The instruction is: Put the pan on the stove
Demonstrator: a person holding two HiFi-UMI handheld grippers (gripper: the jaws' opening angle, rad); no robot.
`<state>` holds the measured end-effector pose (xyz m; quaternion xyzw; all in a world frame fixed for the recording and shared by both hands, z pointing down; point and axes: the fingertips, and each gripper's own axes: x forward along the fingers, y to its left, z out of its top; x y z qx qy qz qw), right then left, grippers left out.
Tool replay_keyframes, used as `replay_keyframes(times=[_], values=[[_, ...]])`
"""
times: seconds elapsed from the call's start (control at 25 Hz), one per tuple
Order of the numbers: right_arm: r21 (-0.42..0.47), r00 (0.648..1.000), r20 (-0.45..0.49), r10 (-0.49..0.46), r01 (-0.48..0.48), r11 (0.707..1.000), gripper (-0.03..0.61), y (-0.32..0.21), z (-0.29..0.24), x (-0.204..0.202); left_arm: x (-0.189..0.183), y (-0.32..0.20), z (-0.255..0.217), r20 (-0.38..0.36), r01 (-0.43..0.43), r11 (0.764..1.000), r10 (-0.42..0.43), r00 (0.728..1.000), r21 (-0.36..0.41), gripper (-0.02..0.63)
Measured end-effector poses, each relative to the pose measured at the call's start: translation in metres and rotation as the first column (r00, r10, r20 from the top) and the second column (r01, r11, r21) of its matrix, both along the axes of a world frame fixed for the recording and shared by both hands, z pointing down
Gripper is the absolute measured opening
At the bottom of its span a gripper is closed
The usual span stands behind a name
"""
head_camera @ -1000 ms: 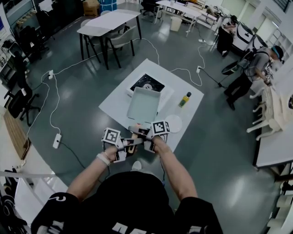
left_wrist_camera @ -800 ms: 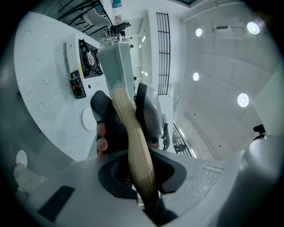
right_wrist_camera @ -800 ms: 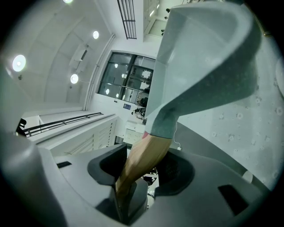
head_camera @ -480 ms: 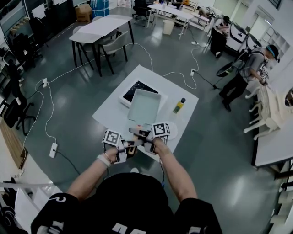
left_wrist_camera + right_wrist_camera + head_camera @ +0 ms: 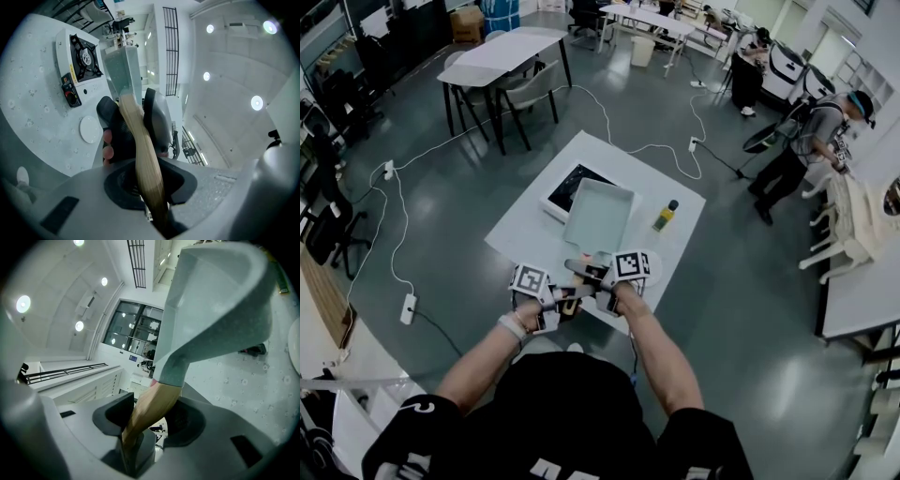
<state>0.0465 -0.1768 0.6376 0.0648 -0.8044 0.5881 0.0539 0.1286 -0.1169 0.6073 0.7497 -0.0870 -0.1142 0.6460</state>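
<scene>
Over the white bench (image 5: 521,236), the head view showed the pan (image 5: 598,214) held aloft close by the stove (image 5: 570,187), while only the gripper views showed the left gripper (image 5: 132,110) and right gripper (image 5: 151,414) fingers each clamped on its wooden handle (image 5: 147,168), both grippers side by side, pointing roughly level.

It's an open lab hall: bare grey floor strewn with cables (image 5: 405,286) and a power strip (image 5: 409,307), work tables (image 5: 502,52), an office chair (image 5: 326,225), a person (image 5: 811,141) at benches.
</scene>
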Motion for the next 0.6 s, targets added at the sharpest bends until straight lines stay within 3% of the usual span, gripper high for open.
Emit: replay_keyframes(times=[0.6], values=[[-0.002, 0.996, -0.020, 0.087, -0.087, 0.996, 0.184, -0.038, 0.007, 0.007, 0.000, -0.031, 0.006, 0.008, -0.080, 0.997, 0.080, 0.997, -0.002, 0.041]])
